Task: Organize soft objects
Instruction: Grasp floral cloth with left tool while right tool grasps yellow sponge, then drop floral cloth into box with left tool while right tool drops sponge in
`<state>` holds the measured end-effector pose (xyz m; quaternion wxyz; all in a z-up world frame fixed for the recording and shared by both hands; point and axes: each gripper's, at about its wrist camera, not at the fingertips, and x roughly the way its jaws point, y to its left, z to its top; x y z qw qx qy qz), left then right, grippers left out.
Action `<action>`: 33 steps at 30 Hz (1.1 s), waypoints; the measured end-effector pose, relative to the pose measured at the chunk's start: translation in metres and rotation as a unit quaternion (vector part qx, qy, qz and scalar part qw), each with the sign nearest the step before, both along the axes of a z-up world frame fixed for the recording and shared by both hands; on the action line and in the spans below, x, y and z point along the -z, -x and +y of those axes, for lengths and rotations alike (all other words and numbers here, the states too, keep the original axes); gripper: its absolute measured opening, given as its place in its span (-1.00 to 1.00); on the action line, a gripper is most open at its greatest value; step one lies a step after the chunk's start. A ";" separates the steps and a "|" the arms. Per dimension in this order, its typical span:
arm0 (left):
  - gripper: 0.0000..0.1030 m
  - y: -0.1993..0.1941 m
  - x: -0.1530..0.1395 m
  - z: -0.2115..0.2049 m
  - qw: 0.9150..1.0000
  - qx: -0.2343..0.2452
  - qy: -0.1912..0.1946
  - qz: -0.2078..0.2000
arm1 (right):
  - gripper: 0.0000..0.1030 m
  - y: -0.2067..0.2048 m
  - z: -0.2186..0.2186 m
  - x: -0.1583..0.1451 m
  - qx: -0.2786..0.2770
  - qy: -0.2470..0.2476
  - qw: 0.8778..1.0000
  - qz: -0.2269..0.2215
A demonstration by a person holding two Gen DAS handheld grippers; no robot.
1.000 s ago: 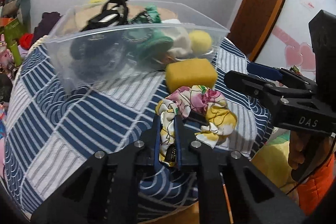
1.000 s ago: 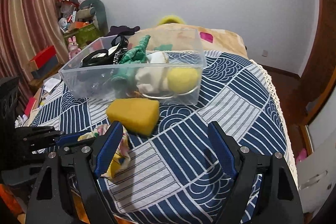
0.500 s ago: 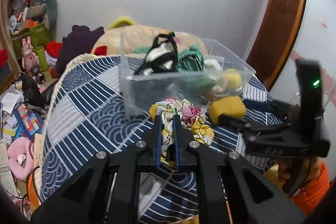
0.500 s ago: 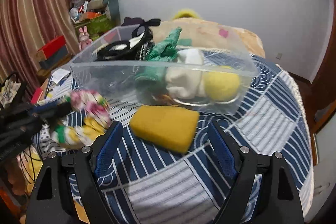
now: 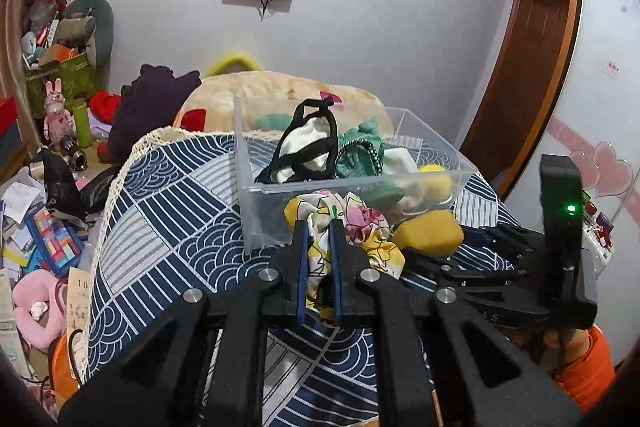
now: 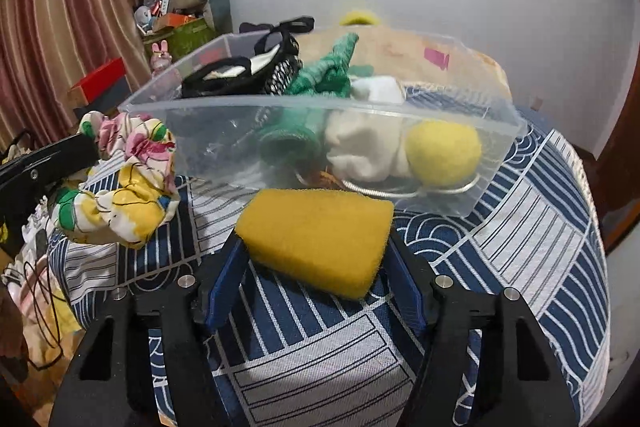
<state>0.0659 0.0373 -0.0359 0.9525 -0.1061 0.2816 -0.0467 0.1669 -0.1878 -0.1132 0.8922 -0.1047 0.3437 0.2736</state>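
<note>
left gripper point(image 5: 318, 243) fingers clamped on floral scrunchie point(image 5: 340, 223), now lifted beside the clear bin point(image 5: 360, 183). right gripper point(image 6: 316, 267) fingers closing around yellow sponge point(image 6: 316, 235) on the surface; both items ready for binning.

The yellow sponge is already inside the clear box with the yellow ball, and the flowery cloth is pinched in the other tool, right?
Not quite. The yellow sponge is not in the clear box; it lies on the blue patterned cloth in front of it, between the closing fingers of the right tool, as the right wrist view shows. The yellow ball is inside, and the left tool does pinch the flowery cloth.
</note>
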 end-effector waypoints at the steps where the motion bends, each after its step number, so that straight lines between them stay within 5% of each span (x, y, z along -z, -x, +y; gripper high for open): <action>1: -0.82 0.000 -0.001 0.000 1.000 0.001 0.000 -0.002 | 0.22 0.002 -0.001 -0.002 -0.001 0.000 1.000 -0.004; 22: -0.82 -0.013 -0.052 -0.003 0.996 -0.006 -0.015 -0.083 | 0.22 0.009 -0.016 -0.078 0.008 -0.066 0.991 -0.114; 33: -0.82 -0.045 -0.040 -0.010 0.997 -0.012 -0.025 -0.073 | 0.23 -0.013 -0.010 -0.083 0.020 -0.083 0.989 -0.117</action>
